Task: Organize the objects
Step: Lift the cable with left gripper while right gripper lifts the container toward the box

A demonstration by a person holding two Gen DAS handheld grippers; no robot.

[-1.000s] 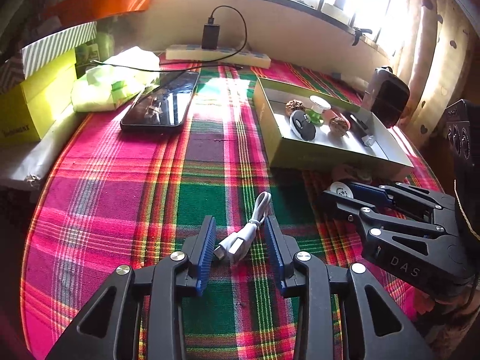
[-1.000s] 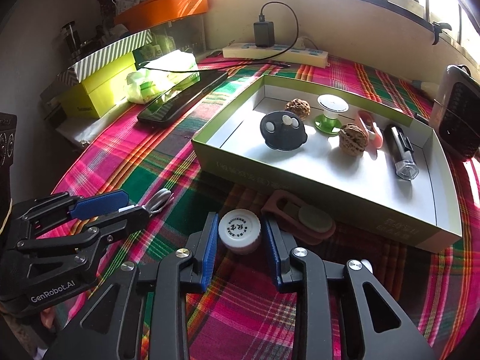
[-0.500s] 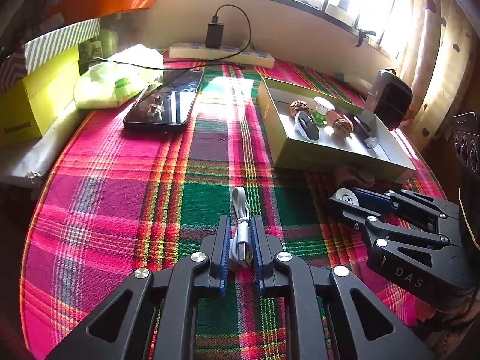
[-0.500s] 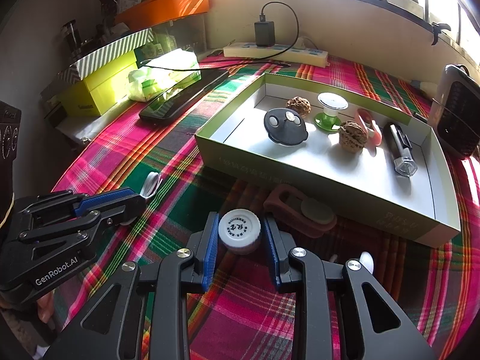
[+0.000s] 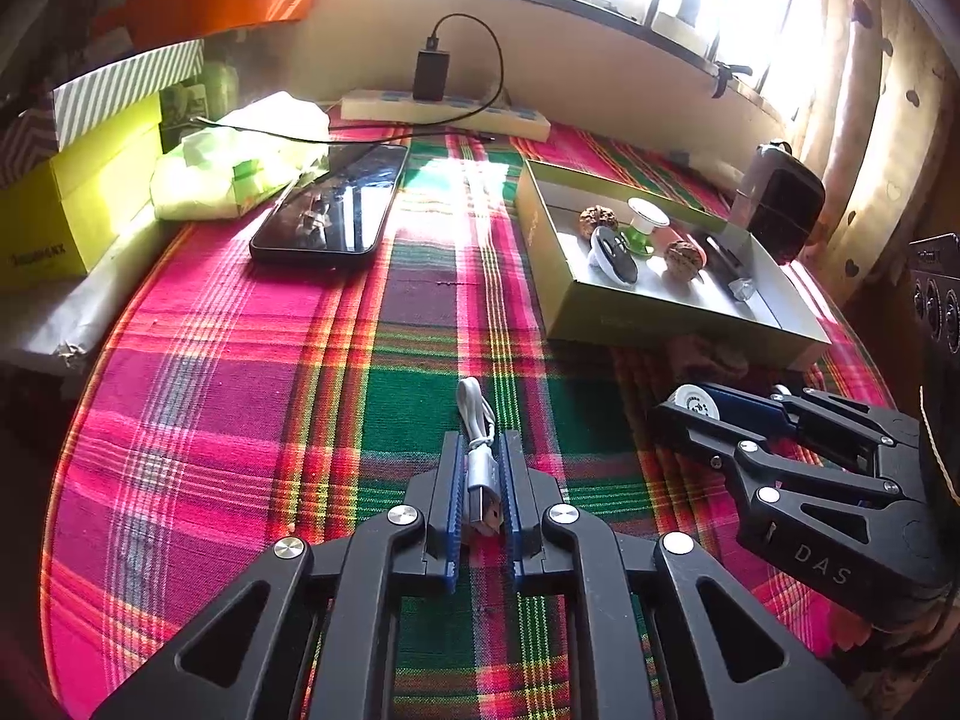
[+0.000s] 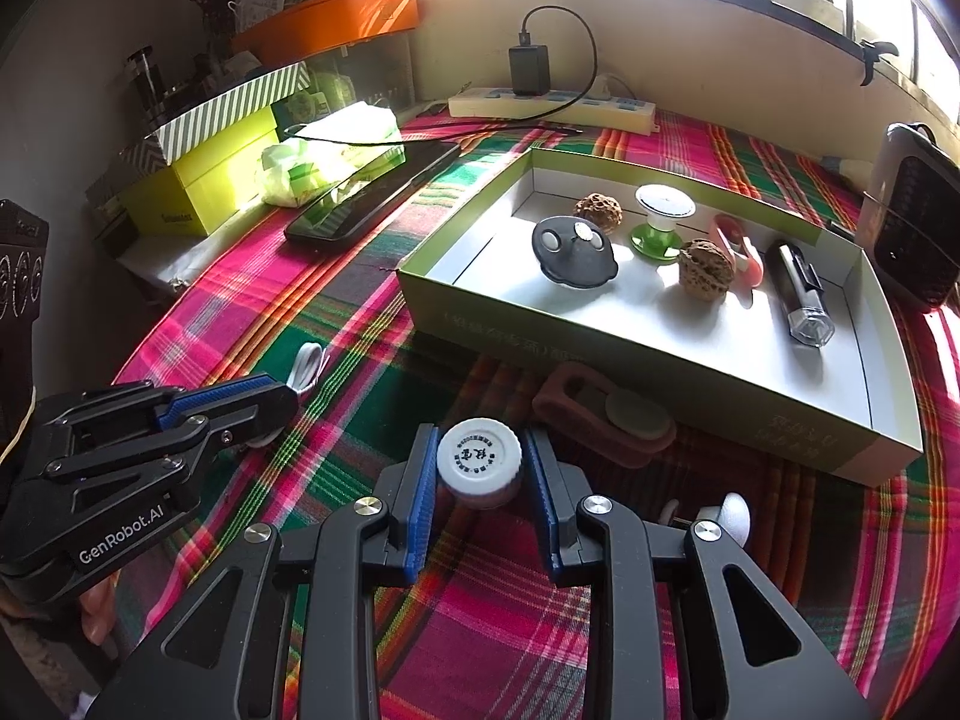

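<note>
Plaid-covered counter [image 5: 252,360] by a sunlit window: left gripper [image 5: 480,468], open a second ago, now clamps the white cable [image 5: 480,450]; right gripper [image 6: 480,468] grips the white-capped bottle [image 6: 479,462]; both await the box [image 6: 660,360].

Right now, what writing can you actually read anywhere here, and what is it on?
"GenRobot.AI": side of the left gripper.
"DAS": side of the right gripper.
White bottle cap: a ring of printed characters, too small to read.
Green box: faint lettering on its front wall, too faint to read.
Yellow box: dark print on its side, too blurred to read.
</note>
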